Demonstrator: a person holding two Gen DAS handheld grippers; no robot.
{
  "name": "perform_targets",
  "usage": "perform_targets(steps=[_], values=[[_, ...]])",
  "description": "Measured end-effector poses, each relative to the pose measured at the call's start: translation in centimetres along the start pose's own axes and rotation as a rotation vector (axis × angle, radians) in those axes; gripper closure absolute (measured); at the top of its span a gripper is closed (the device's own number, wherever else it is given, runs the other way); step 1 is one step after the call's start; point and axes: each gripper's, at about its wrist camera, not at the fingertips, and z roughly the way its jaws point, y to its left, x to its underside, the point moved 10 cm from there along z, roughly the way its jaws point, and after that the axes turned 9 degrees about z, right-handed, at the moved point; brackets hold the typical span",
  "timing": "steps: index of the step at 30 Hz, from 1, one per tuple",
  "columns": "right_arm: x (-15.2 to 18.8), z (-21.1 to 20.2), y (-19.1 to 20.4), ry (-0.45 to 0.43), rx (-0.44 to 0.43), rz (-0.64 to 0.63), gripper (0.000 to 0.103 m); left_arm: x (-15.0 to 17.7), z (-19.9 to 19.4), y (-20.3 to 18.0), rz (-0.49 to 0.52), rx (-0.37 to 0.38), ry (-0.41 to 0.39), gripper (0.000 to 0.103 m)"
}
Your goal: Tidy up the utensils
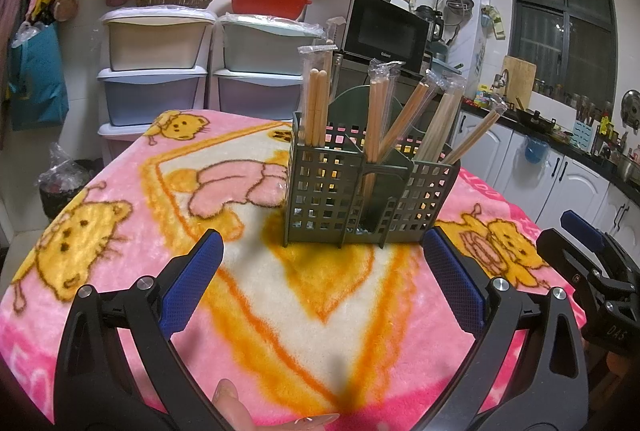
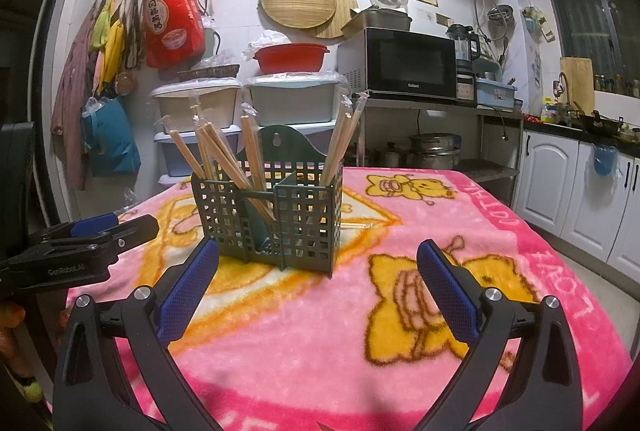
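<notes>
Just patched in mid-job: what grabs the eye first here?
The dark green utensil holder stands mid-table on the pink cartoon-bear blanket, stuffed with wrapped chopsticks. One chopstick pair lies on the blanket beside the holder. Both hand-held grippers, left and right, are open and empty.

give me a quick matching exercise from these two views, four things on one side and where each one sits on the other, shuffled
Things:
1. green utensil holder
2. wrapped chopsticks
3. red basin
4. microwave

Places:
A. on top of the stacked storage bins by the wall
B. on the metal shelf behind the table
C. standing on the pink cartoon blanket
D. standing upright or leaning in the holder's compartments

Pairs: 1-C, 2-D, 3-A, 4-B
</notes>
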Motion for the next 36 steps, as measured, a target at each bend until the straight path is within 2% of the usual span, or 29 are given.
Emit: perform_targets(steps=[21,26,33,36], values=[[0.0,-0.4,-0.6,-0.005,0.018,0.006,0.007,0.7,-0.2,0.1,-0.009,-0.002,0.01,0.011],[-0.1,-0.7,-1.1,0.012,0.036,0.017,0.007,0.8,-0.1,0.1,0.026,-0.069,0.03,0.011],[-1.0,-0.3,-4.0,0.05,0.101,0.069,0.007,0.5,-0.7,0.4,-0.019,-0.032,0.07,0.011],[-2.3,0.5,-7.1,0.083,0.166,0.108,0.007,-0.3,-0.6,2.6,-0.043,-0.05,0.105,0.011]])
